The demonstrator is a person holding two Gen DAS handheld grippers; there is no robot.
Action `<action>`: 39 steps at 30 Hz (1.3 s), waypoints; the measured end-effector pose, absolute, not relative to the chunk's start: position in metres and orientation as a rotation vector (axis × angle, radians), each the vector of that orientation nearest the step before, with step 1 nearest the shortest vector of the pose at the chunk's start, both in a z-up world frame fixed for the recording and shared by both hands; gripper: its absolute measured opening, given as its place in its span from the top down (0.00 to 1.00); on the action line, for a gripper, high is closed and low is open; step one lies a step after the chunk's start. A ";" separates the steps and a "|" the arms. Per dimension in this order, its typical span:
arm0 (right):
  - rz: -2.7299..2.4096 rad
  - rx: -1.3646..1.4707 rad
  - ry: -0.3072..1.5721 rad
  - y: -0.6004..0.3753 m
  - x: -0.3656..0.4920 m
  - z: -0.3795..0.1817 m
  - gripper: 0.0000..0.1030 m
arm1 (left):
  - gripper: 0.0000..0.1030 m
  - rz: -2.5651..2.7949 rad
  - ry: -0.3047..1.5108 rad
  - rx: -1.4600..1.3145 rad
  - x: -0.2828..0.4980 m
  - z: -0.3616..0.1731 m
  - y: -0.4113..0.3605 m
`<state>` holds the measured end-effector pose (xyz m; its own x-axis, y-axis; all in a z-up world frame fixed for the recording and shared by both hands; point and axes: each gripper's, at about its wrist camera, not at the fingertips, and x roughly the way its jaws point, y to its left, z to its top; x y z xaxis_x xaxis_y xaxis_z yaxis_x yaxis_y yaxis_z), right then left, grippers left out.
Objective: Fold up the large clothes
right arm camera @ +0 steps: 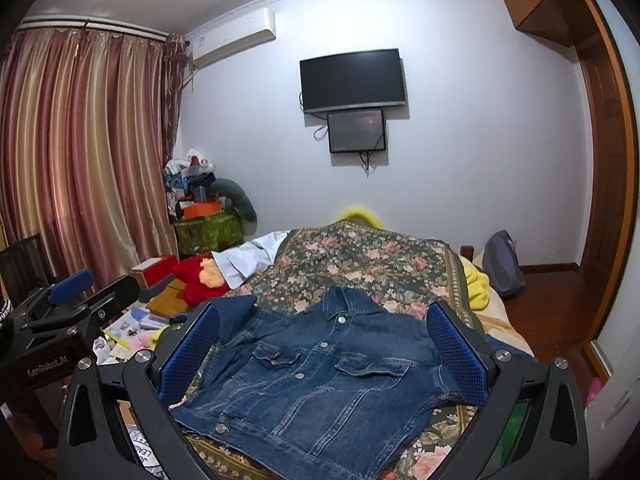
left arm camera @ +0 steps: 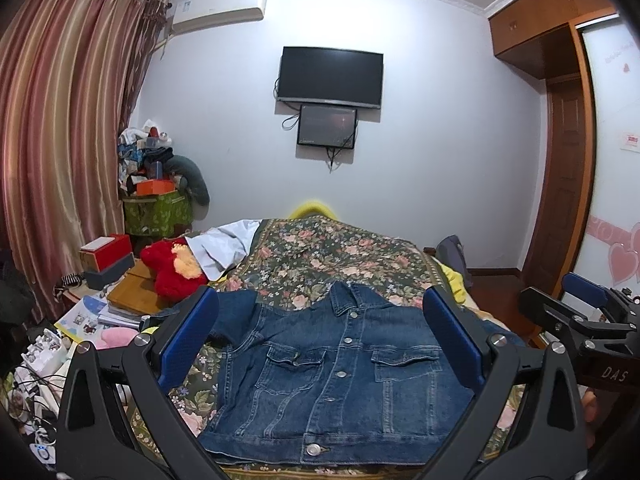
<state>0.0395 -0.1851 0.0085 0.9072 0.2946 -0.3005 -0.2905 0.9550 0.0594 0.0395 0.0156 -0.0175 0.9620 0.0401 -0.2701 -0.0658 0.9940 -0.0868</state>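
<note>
A blue denim jacket (left arm camera: 332, 380) lies flat, front up and buttoned, on the floral bedspread (left arm camera: 332, 256); it also shows in the right wrist view (right arm camera: 320, 384). Its left sleeve (left arm camera: 232, 312) spreads out to the side. My left gripper (left arm camera: 320, 336) is open and empty, held above the jacket with its blue pads on either side. My right gripper (right arm camera: 324, 340) is open and empty too, above the jacket. Each gripper shows at the edge of the other's view: the right gripper (left arm camera: 580, 312) and the left gripper (right arm camera: 76, 292).
A red plush toy (left arm camera: 172, 268) and a white cloth (left arm camera: 228, 244) lie at the bed's left. A cluttered side table (left arm camera: 100, 304) with books and boxes stands left. A wardrobe (left arm camera: 568, 160) stands right. A TV (left arm camera: 330, 76) hangs on the far wall.
</note>
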 end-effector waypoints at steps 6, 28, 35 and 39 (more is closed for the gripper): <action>0.283 0.001 0.376 -0.177 0.080 -0.003 0.00 | 0.00 0.077 0.336 -0.133 0.087 -0.034 0.042; 0.363 -0.199 0.708 -0.107 0.334 -0.093 0.00 | 0.00 0.263 0.935 -0.477 0.282 -0.203 0.262; 0.426 -0.220 0.913 -0.083 0.389 -0.154 0.00 | 0.02 0.242 0.981 -0.621 0.319 -0.236 0.301; 0.443 -0.216 1.056 -0.075 0.414 -0.193 0.00 | 0.20 0.244 1.003 -0.670 0.348 -0.250 0.317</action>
<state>0.4139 -0.0754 -0.1930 0.4154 0.2480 -0.8752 -0.4512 0.8916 0.0385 0.3476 0.3175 -0.2497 0.5311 -0.1086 -0.8403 -0.4827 0.7763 -0.4055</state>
